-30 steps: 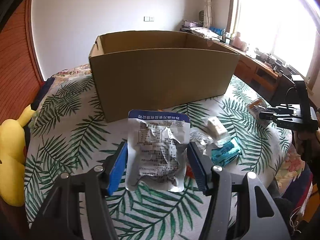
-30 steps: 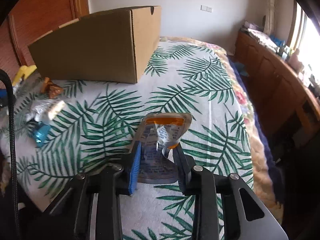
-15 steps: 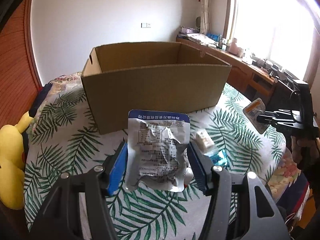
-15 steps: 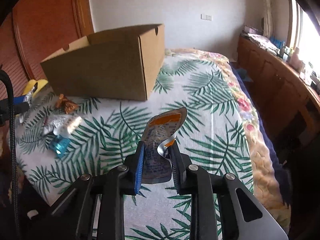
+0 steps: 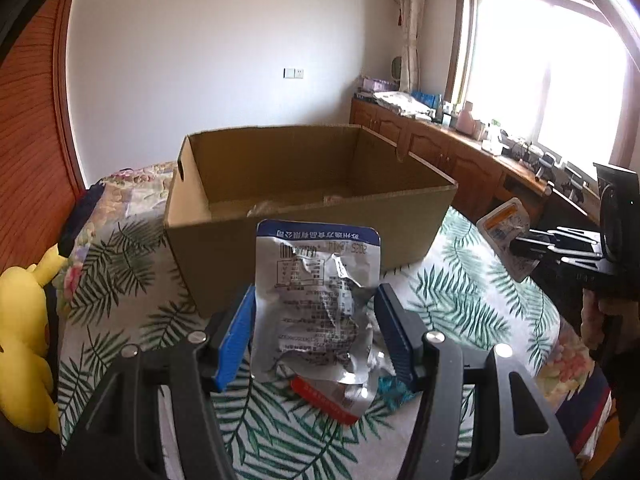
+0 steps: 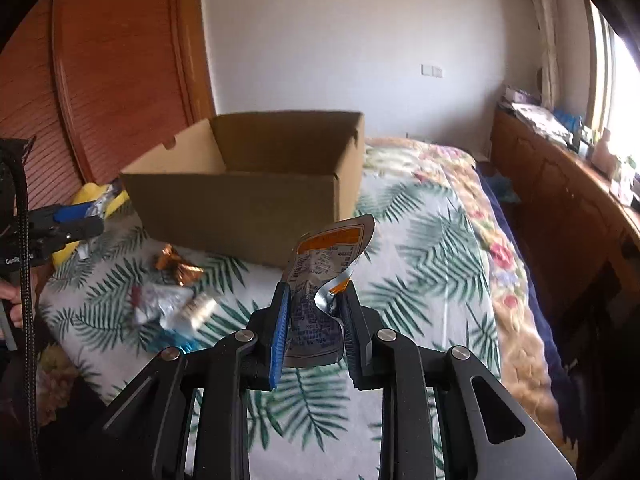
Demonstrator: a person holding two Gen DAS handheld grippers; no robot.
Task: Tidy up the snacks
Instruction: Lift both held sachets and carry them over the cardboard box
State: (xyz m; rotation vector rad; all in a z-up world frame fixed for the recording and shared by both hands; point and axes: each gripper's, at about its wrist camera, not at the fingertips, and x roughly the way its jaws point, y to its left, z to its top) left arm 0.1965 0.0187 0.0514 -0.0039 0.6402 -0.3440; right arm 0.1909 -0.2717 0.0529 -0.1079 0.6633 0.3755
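- Left wrist view showed the left tool clamped on a silver pouch with a blue band, and that grip looked no different from a second earlier
- In the same view the cardboard box had dropped lower in the picture, so its open inside and something pale on its floor now showed; the pouch was raised off the bed, in front of the near wall
- Right wrist view showed the right tool, whose jaws had just been closing, pinched tight on an orange-topped pouch that now stood folded and clear of the leaf-print cover
- Loose snacks lay on the bed left of that pouch, near the box
- Judged from this, both pouches were picked and lifted; carrying them over the rim and letting go remained, and more pieces awaited
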